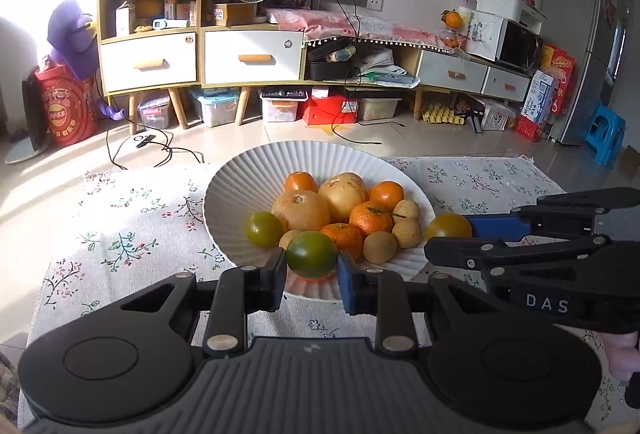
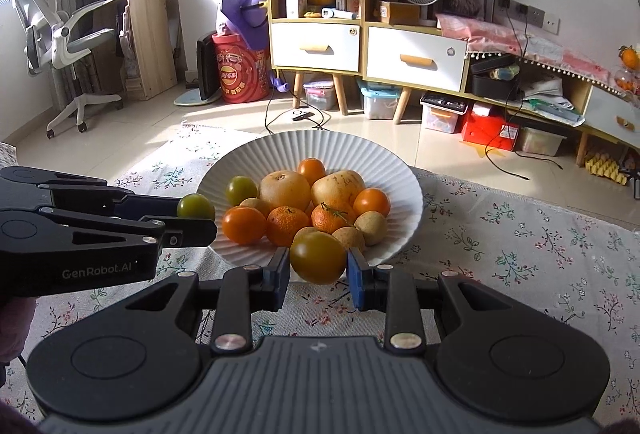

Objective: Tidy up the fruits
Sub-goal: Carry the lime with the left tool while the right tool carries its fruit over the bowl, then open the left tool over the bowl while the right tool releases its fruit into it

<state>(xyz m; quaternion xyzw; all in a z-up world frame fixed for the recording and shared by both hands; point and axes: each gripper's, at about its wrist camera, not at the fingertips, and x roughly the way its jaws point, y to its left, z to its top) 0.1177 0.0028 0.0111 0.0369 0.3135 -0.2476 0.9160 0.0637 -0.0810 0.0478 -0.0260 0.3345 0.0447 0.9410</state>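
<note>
A white ribbed bowl sits on the flowered tablecloth and holds several fruits: two pears, oranges, small brown fruits and a green tomato. My left gripper is shut on a green tomato at the bowl's near rim; it also shows in the right wrist view. My right gripper is shut on a yellow-green tomato at the bowl's near rim; that tomato shows at the bowl's right side in the left wrist view.
The flowered tablecloth covers the table. The table's far edge lies just behind the bowl, with tiled floor beyond. A sideboard with drawers, storage boxes and cables stand across the room. An office chair is far left.
</note>
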